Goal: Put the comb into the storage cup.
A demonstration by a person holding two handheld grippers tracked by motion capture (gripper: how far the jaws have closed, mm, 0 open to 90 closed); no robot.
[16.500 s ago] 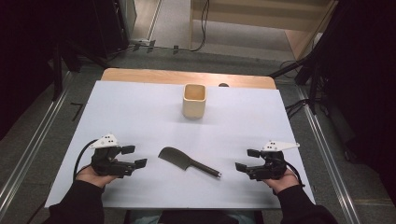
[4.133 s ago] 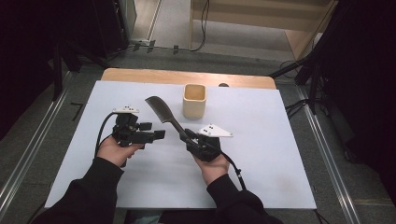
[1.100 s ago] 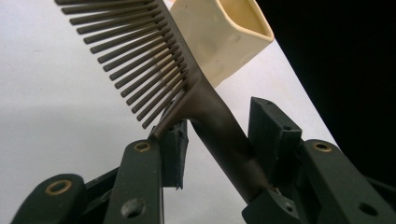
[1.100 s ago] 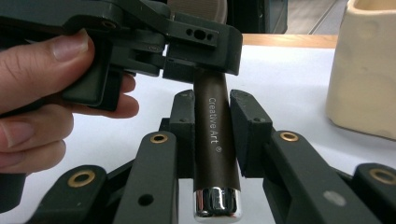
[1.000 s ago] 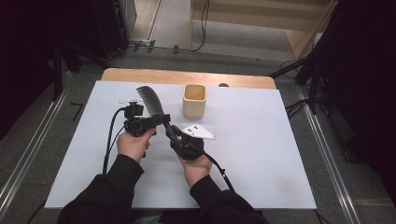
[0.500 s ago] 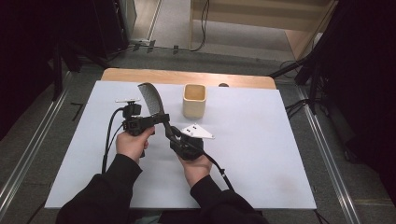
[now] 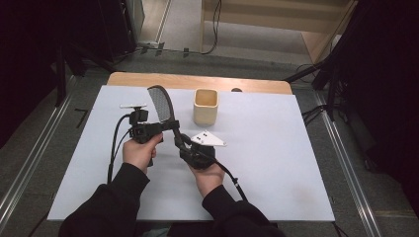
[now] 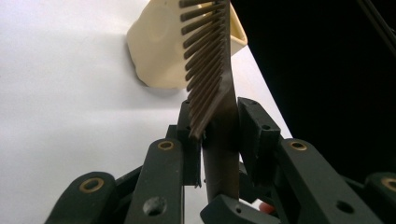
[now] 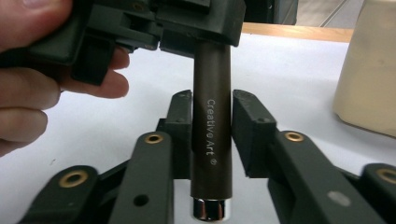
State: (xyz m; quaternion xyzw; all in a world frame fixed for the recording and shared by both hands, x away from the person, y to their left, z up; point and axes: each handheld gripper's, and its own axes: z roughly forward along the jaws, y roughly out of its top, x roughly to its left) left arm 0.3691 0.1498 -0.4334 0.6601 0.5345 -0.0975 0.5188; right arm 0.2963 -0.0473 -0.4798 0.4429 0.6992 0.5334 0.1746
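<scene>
Comb-like brush [image 7: 162, 103] is standing up above the desk [image 7: 276, 163], upper left of centre in the high view, beside the cup [image 7: 205, 105]. It is looking light and stiff, the smooth handle likely slippery; best hold is the handle just below the teeth.

Left gripper [image 8: 215, 135] fingers are pinching it there. Right gripper [image 9: 212, 135] fingers have just been opening, flanking the handle's lower end with gaps showing. The right gripper view is showing handle lettering; the left gripper view, the teeth.
</scene>
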